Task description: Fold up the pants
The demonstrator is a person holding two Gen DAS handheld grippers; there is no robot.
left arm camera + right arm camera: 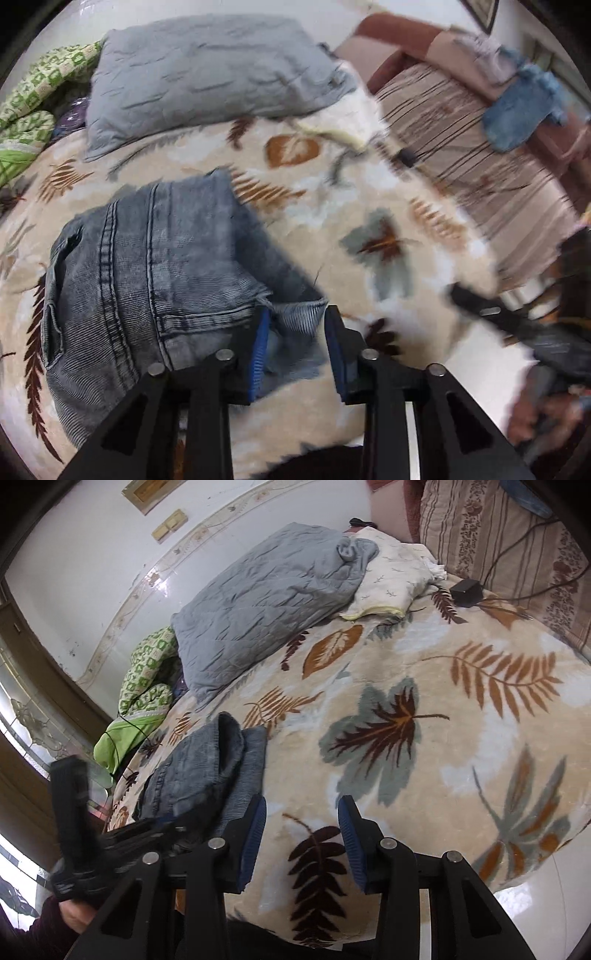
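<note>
Denim pants (147, 266), grey-blue and faded, lie folded into a compact bundle on the bed blanket (332, 229), which is beige with brown and grey leaf prints. In the left wrist view the bundle fills the lower left part of the picture. Its double-stitched seams run from near the camera away toward the grey pillow (207, 70), so the long axis goes roughly away from the person, and a hem edge at the near end points to the left gripper (295, 332).

The left gripper is tilted down toward the bed. Its fingers (260, 347) with blue pads stand a little apart, with the near corner of the denim between them; the cloth seems to touch the left pad only, and I cannot tell if it is pressed at all. The picture is blurred.

The right gripper (303, 830) also points downward, over bare blanket just to the right of the pants (207, 768). Its fingers (255, 834) are partly open and hold nothing. In this view the pants show as a low stack with a rolled fold on top. At the lower left edge a hand (74, 915) holds the black body of the other gripper. A green patterned cloth (147, 672) lies beyond the pants beside the pillow.
</note>
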